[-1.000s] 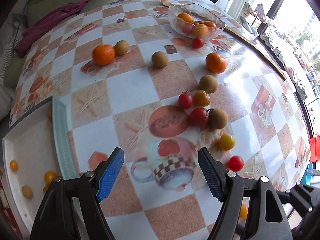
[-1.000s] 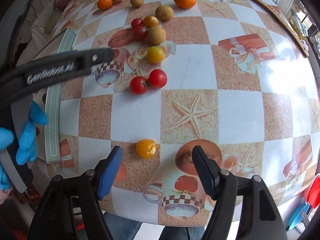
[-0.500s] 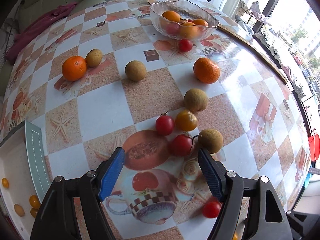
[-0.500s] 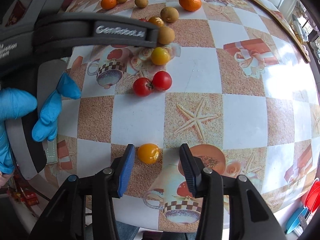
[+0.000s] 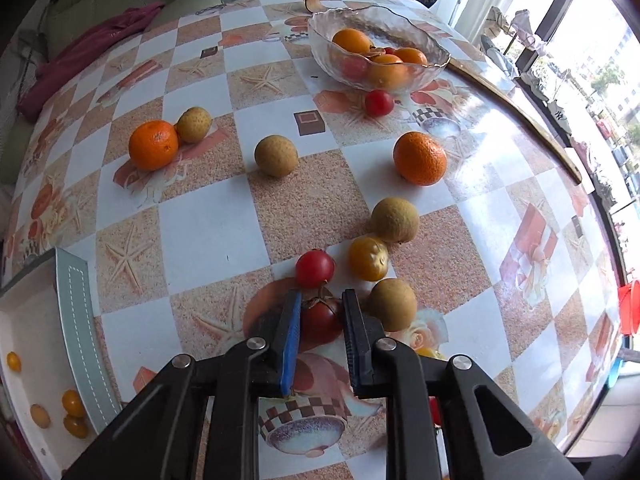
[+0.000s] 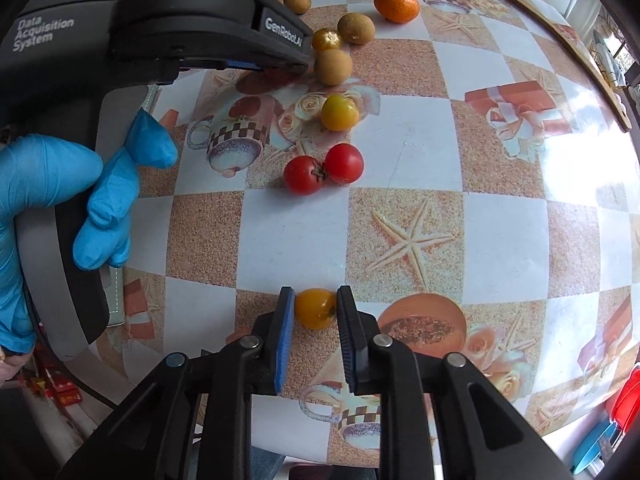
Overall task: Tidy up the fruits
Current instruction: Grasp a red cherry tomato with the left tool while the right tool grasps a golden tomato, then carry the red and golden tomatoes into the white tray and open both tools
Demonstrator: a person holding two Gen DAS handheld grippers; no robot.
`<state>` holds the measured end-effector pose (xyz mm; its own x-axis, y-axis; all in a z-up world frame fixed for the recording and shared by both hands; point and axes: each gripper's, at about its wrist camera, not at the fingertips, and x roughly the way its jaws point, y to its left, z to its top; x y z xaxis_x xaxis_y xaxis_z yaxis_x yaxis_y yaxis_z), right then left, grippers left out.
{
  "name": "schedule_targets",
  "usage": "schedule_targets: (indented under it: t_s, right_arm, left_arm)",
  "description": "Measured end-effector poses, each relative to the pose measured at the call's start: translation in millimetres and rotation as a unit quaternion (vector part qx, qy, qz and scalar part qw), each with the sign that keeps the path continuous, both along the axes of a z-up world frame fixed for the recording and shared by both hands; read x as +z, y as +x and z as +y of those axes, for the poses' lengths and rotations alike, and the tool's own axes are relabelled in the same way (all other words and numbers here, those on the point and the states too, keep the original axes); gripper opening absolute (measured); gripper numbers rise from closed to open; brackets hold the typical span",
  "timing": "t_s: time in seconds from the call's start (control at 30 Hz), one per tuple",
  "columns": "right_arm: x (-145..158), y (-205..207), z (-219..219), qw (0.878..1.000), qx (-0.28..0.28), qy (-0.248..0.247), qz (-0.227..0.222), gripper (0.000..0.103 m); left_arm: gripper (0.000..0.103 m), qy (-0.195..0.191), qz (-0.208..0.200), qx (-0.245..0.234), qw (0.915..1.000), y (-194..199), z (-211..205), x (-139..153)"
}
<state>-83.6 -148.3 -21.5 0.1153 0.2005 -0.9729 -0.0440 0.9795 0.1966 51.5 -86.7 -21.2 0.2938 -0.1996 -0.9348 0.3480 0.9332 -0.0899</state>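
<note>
My left gripper [image 5: 320, 318] is shut on a dark red tomato [image 5: 320, 320] lying on the patterned table [image 5: 208, 240]. Just beyond it sit another red tomato [image 5: 315, 268], a yellow tomato [image 5: 367, 258] and brown round fruits [image 5: 391, 304]. My right gripper [image 6: 312, 310] is shut on a small yellow tomato [image 6: 315, 307] near the table's front edge. In the right wrist view, two red tomatoes [image 6: 323, 170] and a yellow tomato [image 6: 340, 112] lie farther out. A glass bowl [image 5: 378, 54] at the back holds oranges and tomatoes.
A white tray [image 5: 40, 320] with a pale green rim stands off the table's left, holding several small yellow tomatoes. Two oranges [image 5: 419, 158] and more brown fruits [image 5: 276, 156] lie scattered mid-table. A blue-gloved hand [image 6: 60, 208] holds the left tool. A magenta cloth [image 5: 88, 56] lies on a sofa.
Both grippers went from open to shut, the left on the dark red tomato after moving forward over the table, the right on the small yellow tomato.
</note>
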Motion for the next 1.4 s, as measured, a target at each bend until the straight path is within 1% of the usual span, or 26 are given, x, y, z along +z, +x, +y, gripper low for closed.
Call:
schedule_targets:
  t_s: [0.03, 0.13, 0.33, 0.5, 0.73, 0.97, 1.17, 1.4]
  right_arm:
    - [0.0, 0.7, -1.1, 1.000, -0.003, 0.006, 0.003, 0.022]
    - [-0.4, 4.5, -11.1, 0.999, -0.019, 0.024, 0.008, 0.022]
    - [5.7, 12.1, -25.4, 0.999, -0.038, 0.032, 0.004, 0.022]
    - [11.8, 17.8, -34.4, 0.999, -0.039, 0.029, -0.002, 0.022]
    - [21.8, 24.2, -34.6, 0.999, -0.031, 0.030, -0.014, 0.022]
    - [31.8, 33.7, -21.3, 0.999, -0.012, 0.026, -0.023, 0.022]
    - [35.9, 43.1, -0.9, 0.999, 0.008, 0.030, -0.025, 0.022]
    - [47.1, 52.3, 29.0, 0.998, 0.045, 0.027, -0.036, 0.022]
  left_arm:
    - [0.021, -0.007, 0.003, 0.002, 1.0000, -1.0, 4.3, 0.5]
    - [0.021, -0.011, 0.007, 0.009, 0.9999, -7.2, 16.3, 2.5]
    - [0.021, -0.017, 0.011, 0.025, 0.9995, -19.5, 38.4, 9.8]
    - [0.021, -0.025, 0.007, 0.037, 0.9990, -28.4, 52.9, 19.8]
    - [0.021, -0.030, -0.002, 0.052, 0.9982, -43.7, 72.7, 35.9]
    - [0.021, -0.038, -0.005, 0.086, 0.9956, -52.6, 100.0, 46.3]
    - [0.021, -0.036, -0.009, 0.110, 0.9933, -56.1, 125.3, 51.9]
    - [0.021, -0.038, -0.019, 0.144, 0.9887, -59.8, 156.9, 58.4]
